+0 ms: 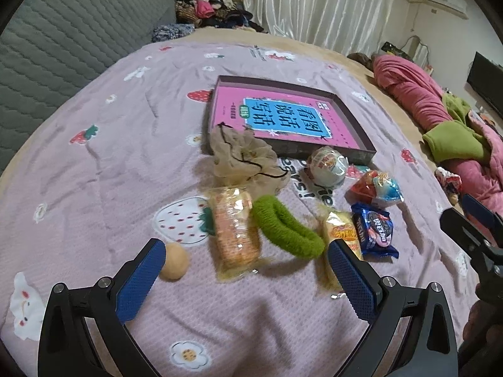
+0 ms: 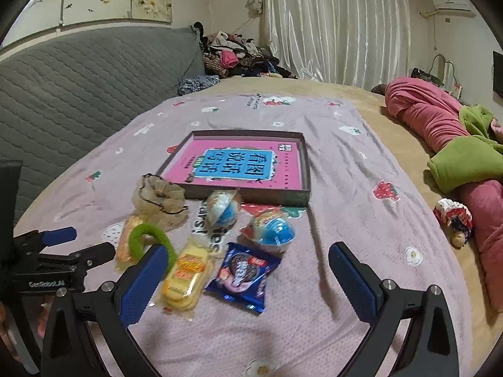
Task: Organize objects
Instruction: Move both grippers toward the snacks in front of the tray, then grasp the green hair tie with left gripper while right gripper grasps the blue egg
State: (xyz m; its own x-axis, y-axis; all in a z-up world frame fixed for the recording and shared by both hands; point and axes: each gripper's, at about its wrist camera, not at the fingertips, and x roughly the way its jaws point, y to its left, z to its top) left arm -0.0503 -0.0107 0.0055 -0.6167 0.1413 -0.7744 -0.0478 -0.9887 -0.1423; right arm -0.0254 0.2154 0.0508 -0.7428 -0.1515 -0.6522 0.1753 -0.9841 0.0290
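From the left wrist view, the left tongs [image 1: 246, 270] are seen held wide apart above the near part of the bed, with nothing between the pads. The shallow box [image 1: 345, 154] lies toward the middle of the purple blanket [image 1: 94, 172], and only a pink book [image 1: 276, 119] is seen inside it. Nothing from the loose group has been placed there, so the sorting is judged to be barely begun, if the box is indeed the intended container. Before the box's near edge, these are spread out: a beige mesh scrunchie [image 1: 242, 157], a biscuit pack [image 1: 234, 232], a green hair ring [image 1: 287, 229], a small tan ball [image 1: 174, 260], a yellow snack pack [image 1: 341, 235], a blue cookie packet [image 1: 374, 232] and 2 wrapped toy eggs [image 1: 328, 165] [image 1: 375, 188]. The scrunchie touches the box's near corner. The right tongs [image 1: 471, 223] are glimpsed at the right edge.

From the right wrist view, the right tongs [image 2: 246, 270] are likewise shown spread apart and empty, hovering over the near edge of the blanket. The blue cookie packet [image 2: 243, 275] and the yellow snack pack [image 2: 185, 276] lie closest to them, just beyond the fingertips. The left tongs [image 2: 78, 245] are visible at the left edge. All 8 loose items are judged to remain outside the box [image 2: 251, 194], so the whole gathering is left to be done.
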